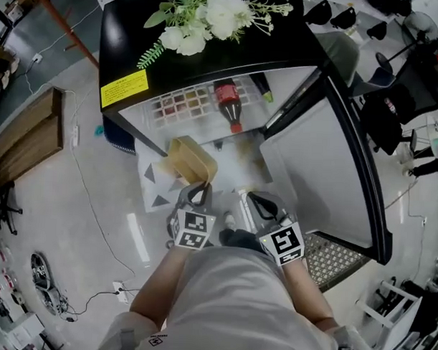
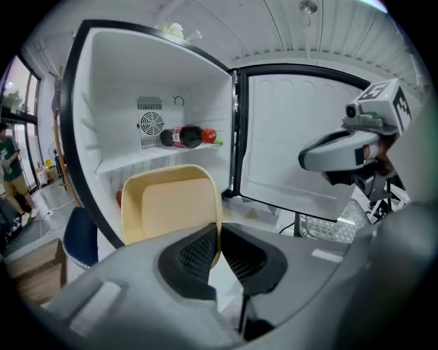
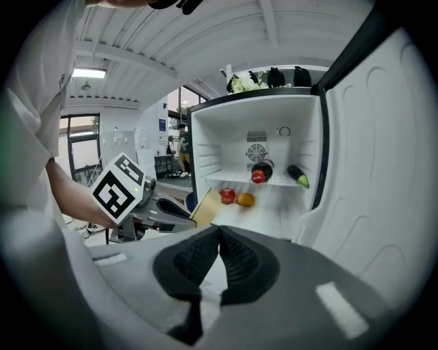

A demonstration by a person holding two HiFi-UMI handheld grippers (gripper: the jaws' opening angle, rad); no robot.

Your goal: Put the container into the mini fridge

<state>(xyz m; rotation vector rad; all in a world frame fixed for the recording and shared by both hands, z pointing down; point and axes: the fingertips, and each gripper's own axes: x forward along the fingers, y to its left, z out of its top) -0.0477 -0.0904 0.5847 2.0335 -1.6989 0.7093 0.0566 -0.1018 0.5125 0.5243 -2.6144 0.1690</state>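
Well, from where I sit the job is under way but not finished. The container, a tan open tub, hangs in the air in front of the mini fridge rather than inside it. The door is swung wide to the right, so that step is done. The left gripper has its jaws pinched onto the near wall of the tub, the rim caught between the two pads. The tub tips up and away from me towards the lower compartment. The right gripper carries nothing. Its pads meet with no gap, and it sits just beside the left one, clear of the tub. What is left, as I judge it, is to carry the tub through the opening, set it on the fridge floor and let go. The upper shelf is taken – a cola bottle lies on it next to a dark vegetable with a green end. Below, a red fruit and an orange fruit sit on the floor towards the left – the likeliest things to bump. The space to their right looks free. White flowers lie on the fridge top, out of the way.
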